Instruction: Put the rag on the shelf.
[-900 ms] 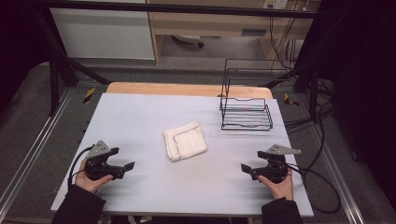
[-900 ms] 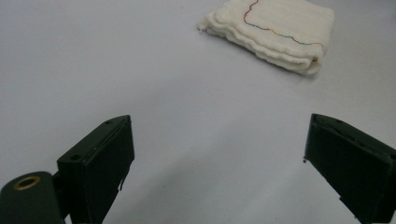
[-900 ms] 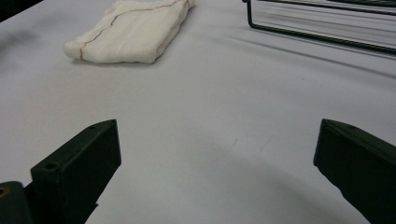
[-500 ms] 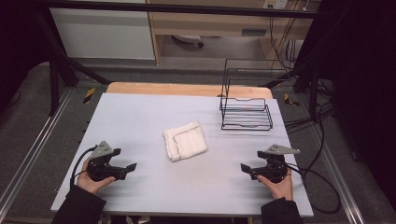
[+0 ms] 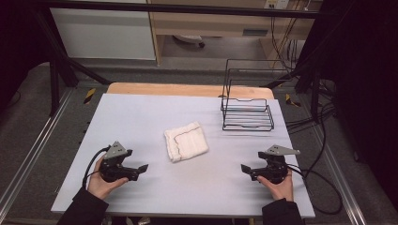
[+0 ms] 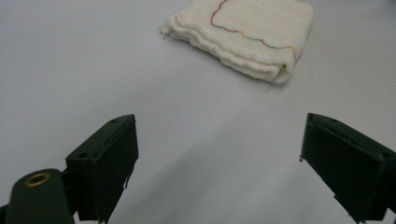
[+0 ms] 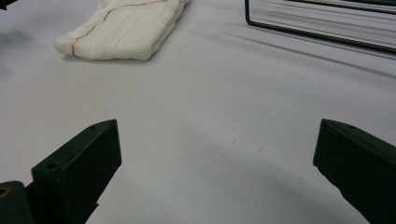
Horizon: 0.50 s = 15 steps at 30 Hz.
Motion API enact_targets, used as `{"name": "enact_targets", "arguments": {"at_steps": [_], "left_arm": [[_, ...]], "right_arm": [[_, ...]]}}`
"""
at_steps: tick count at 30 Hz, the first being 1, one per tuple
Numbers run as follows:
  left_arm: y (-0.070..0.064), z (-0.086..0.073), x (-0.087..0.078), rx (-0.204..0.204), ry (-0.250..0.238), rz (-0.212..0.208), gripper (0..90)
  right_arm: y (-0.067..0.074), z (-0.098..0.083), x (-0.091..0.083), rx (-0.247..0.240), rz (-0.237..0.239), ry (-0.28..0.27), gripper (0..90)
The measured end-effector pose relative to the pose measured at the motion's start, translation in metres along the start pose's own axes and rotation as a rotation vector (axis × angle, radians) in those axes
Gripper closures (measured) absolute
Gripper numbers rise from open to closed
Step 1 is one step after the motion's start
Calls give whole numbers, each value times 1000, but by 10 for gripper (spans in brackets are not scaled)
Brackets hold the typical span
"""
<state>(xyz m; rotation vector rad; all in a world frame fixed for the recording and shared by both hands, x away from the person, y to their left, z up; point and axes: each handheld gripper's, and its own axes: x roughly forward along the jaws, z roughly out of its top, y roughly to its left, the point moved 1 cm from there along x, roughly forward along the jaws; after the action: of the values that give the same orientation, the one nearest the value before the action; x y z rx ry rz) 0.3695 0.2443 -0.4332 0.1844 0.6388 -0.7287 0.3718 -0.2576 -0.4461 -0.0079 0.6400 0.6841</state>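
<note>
A folded white towel (image 5: 186, 141) lies flat near the middle of the grey worktop (image 5: 141, 112), with a thin coloured stitch line wandering across its top. The left gripper (image 5: 139, 169) rests at about seven o'clock from the towel, and the right gripper (image 5: 247, 169) at about four o'clock; both are well apart from it and point inward across the worktop. In each gripper view the fingers (image 6: 105, 161) stand wide apart with nothing between them, only bare worktop. A black wire rack (image 5: 247, 112) stands at about two o'clock from the towel, empty as far as can be seen. The work looks to be at its very start: the hands are poised and nothing is gripped. The next move probably calls for bringing one or both grippers in low to the towel's near edges, so that a finger can slip under the folded layers before closing.
</note>
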Motion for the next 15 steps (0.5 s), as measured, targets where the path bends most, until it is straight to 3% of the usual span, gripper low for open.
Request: {"name": "enact_targets", "arguments": {"at_steps": [15], "left_arm": [[-40,32,35,44,48,-14,254]], "right_arm": [[1,0,1,-3,-5,6,13]]}}
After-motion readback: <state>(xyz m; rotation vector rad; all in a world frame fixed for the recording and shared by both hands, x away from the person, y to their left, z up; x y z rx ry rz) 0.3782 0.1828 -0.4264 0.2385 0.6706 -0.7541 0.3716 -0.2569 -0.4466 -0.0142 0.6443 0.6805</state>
